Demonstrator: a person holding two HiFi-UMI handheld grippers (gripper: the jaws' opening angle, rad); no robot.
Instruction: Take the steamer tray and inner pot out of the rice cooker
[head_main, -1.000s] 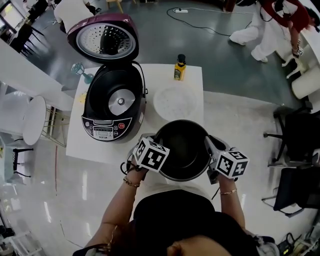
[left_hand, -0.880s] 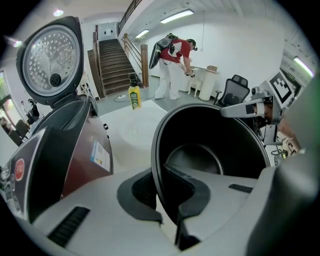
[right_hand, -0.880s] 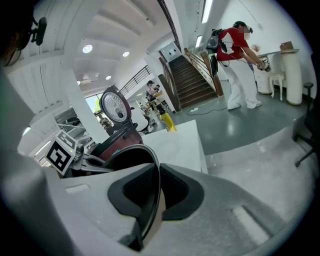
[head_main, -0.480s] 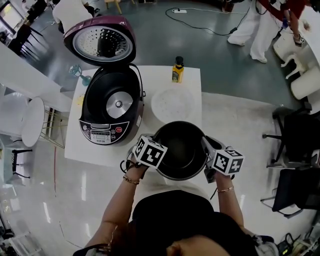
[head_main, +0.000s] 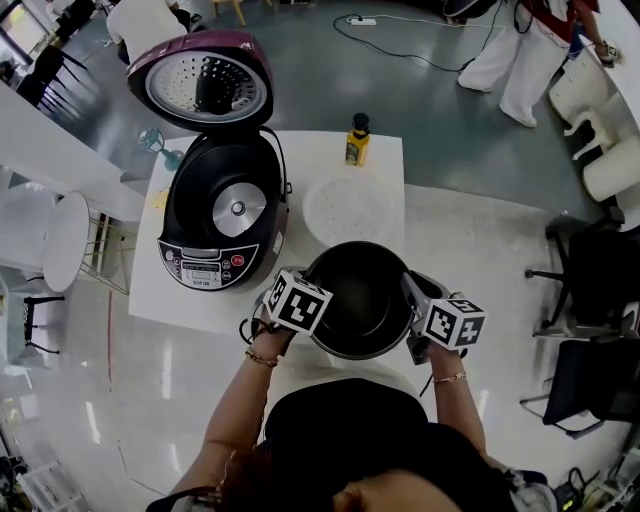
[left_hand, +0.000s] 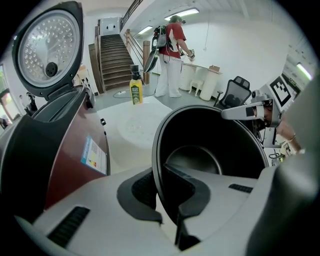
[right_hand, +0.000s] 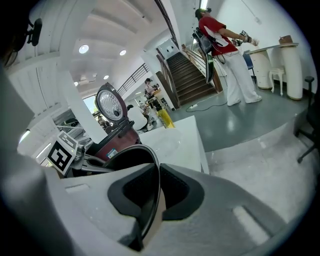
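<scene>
Jaws of the left gripper (left_hand: 163, 186) and right gripper (right_hand: 159, 196) pinch opposite sides of the rim of the inner pot (head_main: 365, 298) at the near edge of the worktop (head_main: 158, 292). The open rice cooker (head_main: 226, 215) stands left of it, the steamer tray (head_main: 348, 207) lies just beyond, and a yellow bottle (head_main: 357, 141) is farther back.

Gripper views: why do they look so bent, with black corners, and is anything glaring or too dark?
Left gripper view: the wide-angle lens tilts the staircase and blackens the corners; the inner pot is dark inside, showing little detail. Right gripper view: same bending; ceiling lights glare. Head view: the glossy floor reflects light streaks.
</scene>
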